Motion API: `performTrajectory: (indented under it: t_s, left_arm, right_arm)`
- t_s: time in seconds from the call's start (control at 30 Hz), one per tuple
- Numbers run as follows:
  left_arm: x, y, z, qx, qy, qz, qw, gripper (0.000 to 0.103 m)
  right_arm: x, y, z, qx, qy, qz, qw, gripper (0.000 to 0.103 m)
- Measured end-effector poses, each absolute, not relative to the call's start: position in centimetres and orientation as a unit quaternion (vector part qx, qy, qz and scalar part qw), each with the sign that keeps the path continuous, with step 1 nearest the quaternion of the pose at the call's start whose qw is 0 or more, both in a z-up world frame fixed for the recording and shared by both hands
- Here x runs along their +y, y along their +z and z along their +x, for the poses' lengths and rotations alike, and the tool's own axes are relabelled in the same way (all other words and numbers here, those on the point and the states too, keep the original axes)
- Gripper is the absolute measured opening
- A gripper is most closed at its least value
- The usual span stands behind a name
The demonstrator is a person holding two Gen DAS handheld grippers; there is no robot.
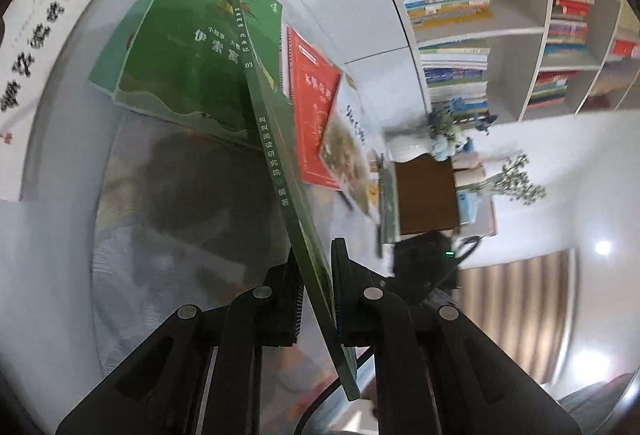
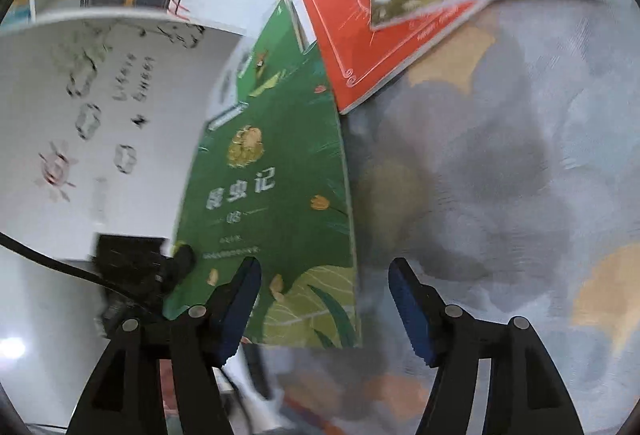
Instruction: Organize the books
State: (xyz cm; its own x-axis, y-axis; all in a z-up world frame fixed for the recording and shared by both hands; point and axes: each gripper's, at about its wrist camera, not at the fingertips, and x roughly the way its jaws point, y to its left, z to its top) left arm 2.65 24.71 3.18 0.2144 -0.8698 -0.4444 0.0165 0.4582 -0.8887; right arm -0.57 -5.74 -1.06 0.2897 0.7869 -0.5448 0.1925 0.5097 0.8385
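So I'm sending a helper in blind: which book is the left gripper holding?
On the grey patterned table, several books lie loose. The left gripper is shut on the thin green book with the leafy cover, raised off the table, unlike the red book lying flat.

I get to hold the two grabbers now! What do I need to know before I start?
Left tool: shut on the thin green book, holding it edge-on above the table.
Right tool: open, holding nothing; the book's cover sits just in front of its left finger.
On the table: another green book, a red book, and a picture book overlapping the red one.
Done: one book picked up.
Left: probably shelve or stack it, then tidy the others.
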Motion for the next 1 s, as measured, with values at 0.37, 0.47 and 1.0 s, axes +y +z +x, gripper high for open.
performTrajectory:
  t_s: [0.37,0.47,1.0]
  left_arm:
    - [25.0,5.0,2.4,0.534,-0.312,-0.340,0.708,0.010]
    - [25.2,6.5,2.0,0.521,-0.319,-0.319,0.725,0.010]
    - [36.0,14.6,2.0,0.405,-0.235,-0.317,0.825,0.011]
  right_arm:
    - [-1.7,1.4,-0.1,0.530,0.258,0.395,0.704,0.037]
    - [1.1,5.0,0.4,0.527,0.261,0.283,0.757,0.037]
    - [15.5,15.3,3.5,0.436,0.371,0.082,0.816,0.037]
